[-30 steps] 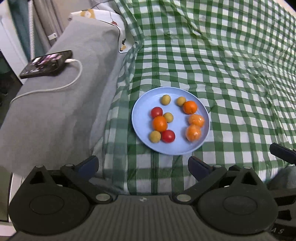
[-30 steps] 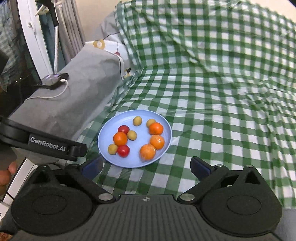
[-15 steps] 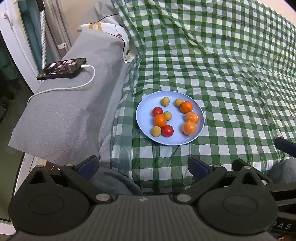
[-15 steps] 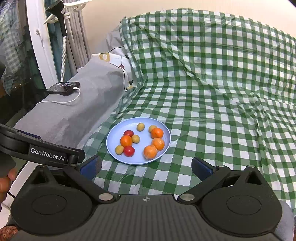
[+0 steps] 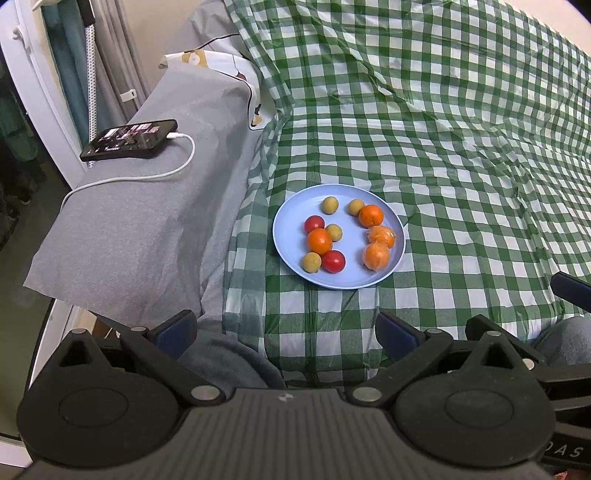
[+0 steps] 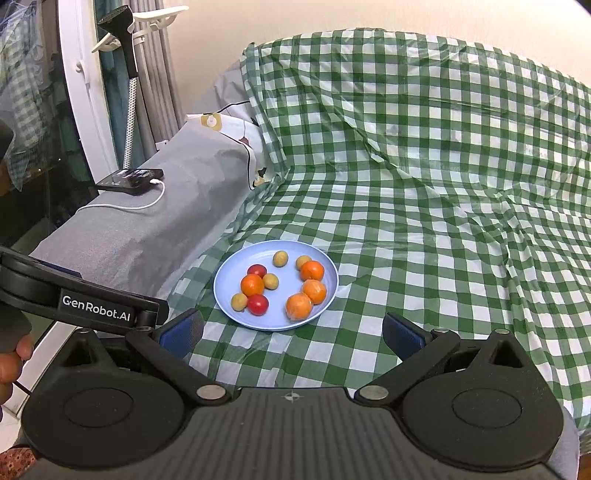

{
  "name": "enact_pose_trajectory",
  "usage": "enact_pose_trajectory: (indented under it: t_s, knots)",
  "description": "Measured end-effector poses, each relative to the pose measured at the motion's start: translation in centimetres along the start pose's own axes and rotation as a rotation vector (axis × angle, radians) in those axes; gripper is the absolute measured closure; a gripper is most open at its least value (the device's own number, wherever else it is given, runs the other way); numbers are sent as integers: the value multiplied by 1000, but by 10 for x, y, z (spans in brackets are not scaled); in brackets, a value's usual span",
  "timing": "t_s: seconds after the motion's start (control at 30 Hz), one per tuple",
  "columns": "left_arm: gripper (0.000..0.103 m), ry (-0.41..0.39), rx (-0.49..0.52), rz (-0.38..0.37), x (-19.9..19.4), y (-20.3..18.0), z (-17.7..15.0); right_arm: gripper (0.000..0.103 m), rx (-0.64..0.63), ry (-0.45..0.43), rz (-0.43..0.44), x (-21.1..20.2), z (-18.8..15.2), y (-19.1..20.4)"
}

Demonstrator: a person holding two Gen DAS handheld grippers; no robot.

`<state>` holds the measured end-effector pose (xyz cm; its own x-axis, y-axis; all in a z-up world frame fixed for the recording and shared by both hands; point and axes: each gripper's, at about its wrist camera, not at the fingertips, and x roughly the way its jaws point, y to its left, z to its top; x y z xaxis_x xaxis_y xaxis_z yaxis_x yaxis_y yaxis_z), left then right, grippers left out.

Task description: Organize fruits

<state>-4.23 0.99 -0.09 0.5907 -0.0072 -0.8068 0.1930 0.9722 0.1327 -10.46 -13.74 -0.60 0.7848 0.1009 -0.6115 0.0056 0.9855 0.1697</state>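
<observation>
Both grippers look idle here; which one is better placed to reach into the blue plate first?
Probably the left gripper: the blue plate sits just beyond its open fingertips. The right gripper is open too, with the plate left of centre.

Green checked cloth [image 6: 424,229] over bed; cream wall [image 6: 295,18]; grey curtain [image 6: 155,92].

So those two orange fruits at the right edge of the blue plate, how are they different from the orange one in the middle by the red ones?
The two right-hand oranges look wrapped in clear film, crinkled and glinting; the middle orange is bare and smooth. The wrapped pair touch each other near the plate rim; the bare one sits between two red tomatoes. All three are round, orange and similar in size.
</observation>
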Motion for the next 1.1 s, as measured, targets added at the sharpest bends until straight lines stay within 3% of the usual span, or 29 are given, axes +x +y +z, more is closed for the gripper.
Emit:
enact_pose_trajectory:
  t_s: [1.1]
  knots:
    - [1, -13, 30, 17, -2, -1, 1, 1, -10, -5, -7, -2, -1, 0]
